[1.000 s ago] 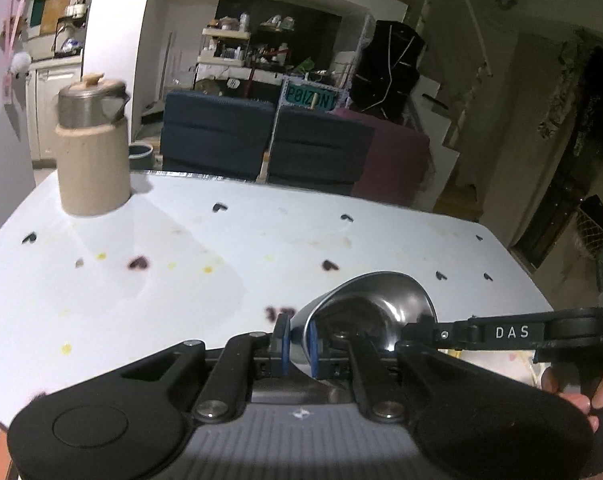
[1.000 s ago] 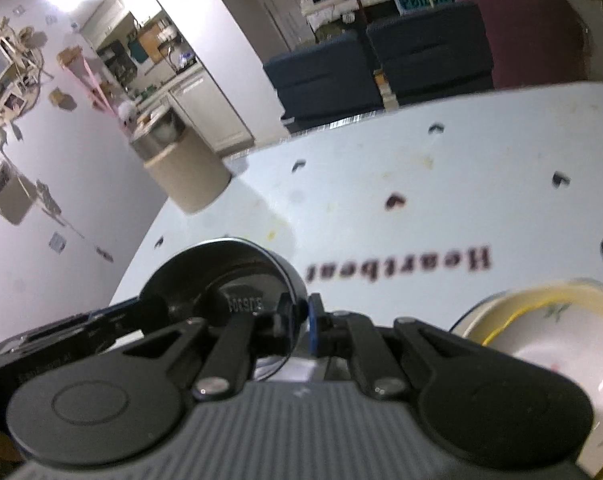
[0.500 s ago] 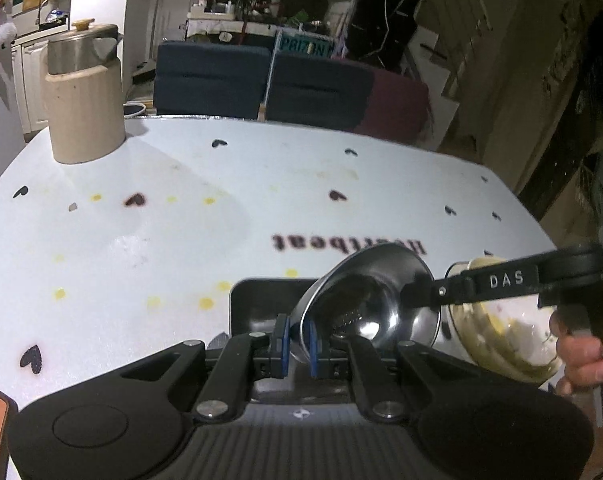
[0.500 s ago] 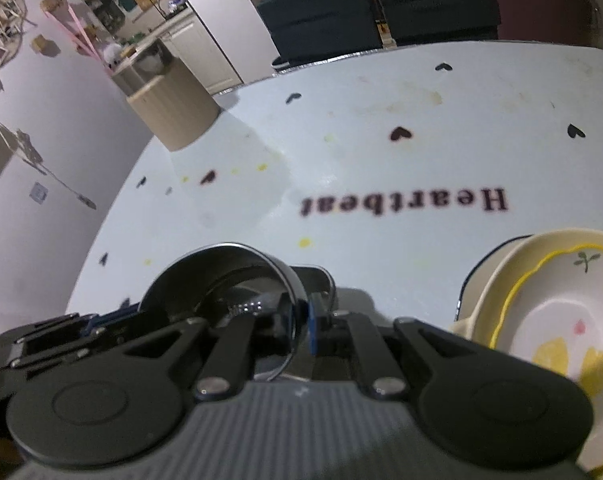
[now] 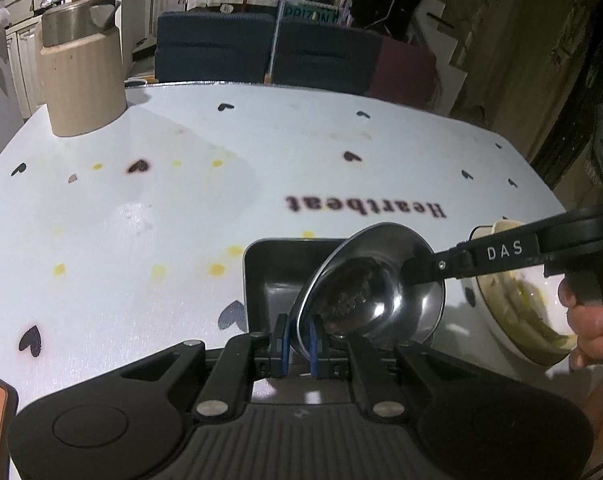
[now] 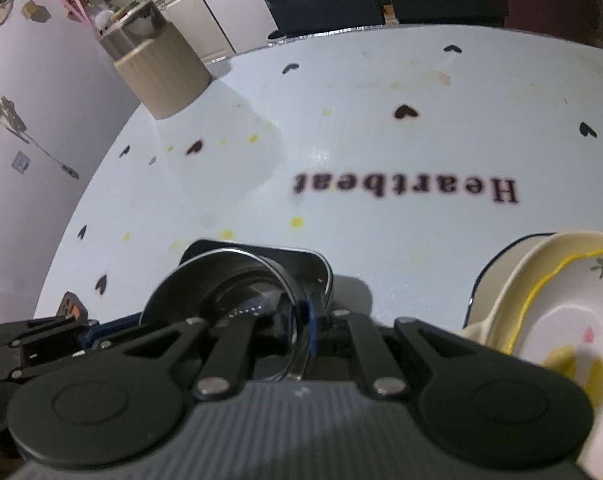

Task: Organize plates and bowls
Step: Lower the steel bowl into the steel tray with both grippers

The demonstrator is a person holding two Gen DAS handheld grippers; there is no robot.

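Together, both grippers pinch the rim of one steel bowl from opposite sides. Seen from the left wrist, the left gripper is clamped on the bowl's near-left edge, the thin rim sandwiched between its blue pads. From the right wrist view, the right gripper is closed on the rim of the same steel bowl; in the left wrist view its black arm marked "DAS" reaches in from the right, with the person's hand behind it. The bowl is tilted, its hollow facing up and far, and it sits over a dark rectangular tray on the near part of the white table, whose cloth carries hearts and the word "Heartbeat". Just right of the tray lies a stack of cream and yellow-edged dishes with food smears. At the far left corner stands a beige container with a metal pot inside.
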